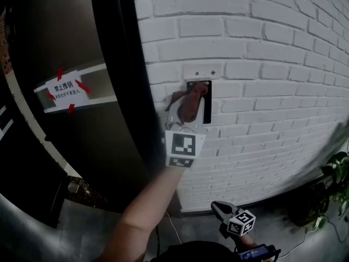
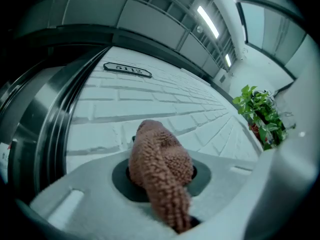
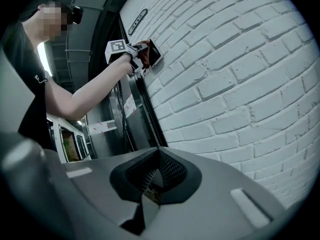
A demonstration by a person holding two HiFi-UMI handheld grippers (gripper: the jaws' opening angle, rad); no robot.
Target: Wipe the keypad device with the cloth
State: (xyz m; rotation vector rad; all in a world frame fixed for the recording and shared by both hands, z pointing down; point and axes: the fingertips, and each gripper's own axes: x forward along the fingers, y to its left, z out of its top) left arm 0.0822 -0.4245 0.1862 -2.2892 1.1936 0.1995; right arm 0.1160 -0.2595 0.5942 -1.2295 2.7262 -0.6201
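The keypad device point(image 1: 208, 91) is a small dark panel set in the white brick wall point(image 1: 272, 64). A brown fuzzy cloth point(image 1: 185, 107) is pressed against its face, and my left gripper point(image 1: 192, 101) is shut on that cloth. In the left gripper view the cloth point(image 2: 161, 164) fills the space between the jaws of the left gripper point(image 2: 165, 181) and hides nearly all of the device. The right gripper view shows the device point(image 3: 155, 52) and the cloth point(image 3: 145, 58) from below. My right gripper point(image 1: 218, 207) hangs low near the floor, and its jaws point(image 3: 152, 184) are shut with nothing in them.
A black door frame point(image 1: 117, 91) runs just left of the device, beside a glass door with a white and red sign point(image 1: 65, 89). A room number plate point(image 2: 127, 70) sits higher on the wall. A potted plant point(image 1: 335, 179) stands at the right, with cables on the floor.
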